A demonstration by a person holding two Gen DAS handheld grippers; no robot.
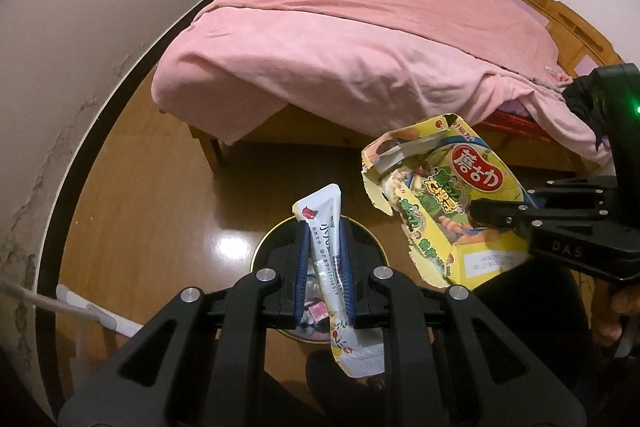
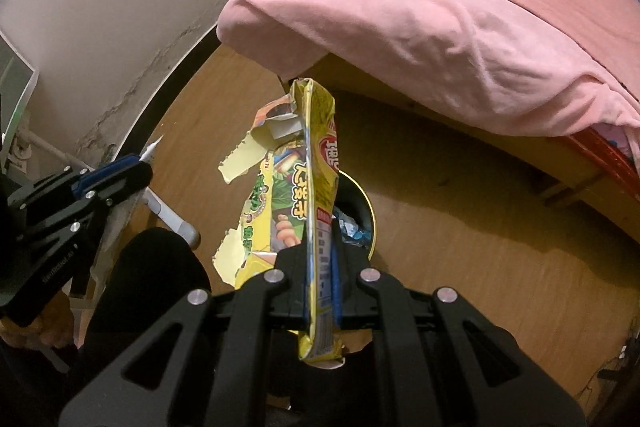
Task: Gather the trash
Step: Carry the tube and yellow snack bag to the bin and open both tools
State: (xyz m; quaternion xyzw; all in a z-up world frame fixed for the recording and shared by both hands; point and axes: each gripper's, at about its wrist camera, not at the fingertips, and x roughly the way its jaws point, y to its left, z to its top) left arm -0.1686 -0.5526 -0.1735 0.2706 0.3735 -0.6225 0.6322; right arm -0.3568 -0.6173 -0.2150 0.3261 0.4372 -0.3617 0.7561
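Note:
My left gripper (image 1: 326, 227) is shut on a white sachet wrapper (image 1: 328, 259) and holds it above a round black trash bin with a gold rim (image 1: 258, 251) on the floor. My right gripper (image 2: 322, 231) is shut on a torn yellow snack box (image 2: 316, 163), flattened and held upright over the same bin (image 2: 370, 211). In the left wrist view the yellow box (image 1: 436, 187) hangs to the right of the bin in the right gripper (image 1: 500, 217). The left gripper (image 2: 120, 171) shows at the left of the right wrist view.
A bed with a pink cover (image 1: 360, 39) stands on the wooden floor (image 1: 160, 219) behind the bin. A white wall with a dark skirting (image 1: 100, 131) runs on the left. A white pipe (image 1: 80, 307) lies low on the left. The bin holds other wrappers (image 2: 352, 227).

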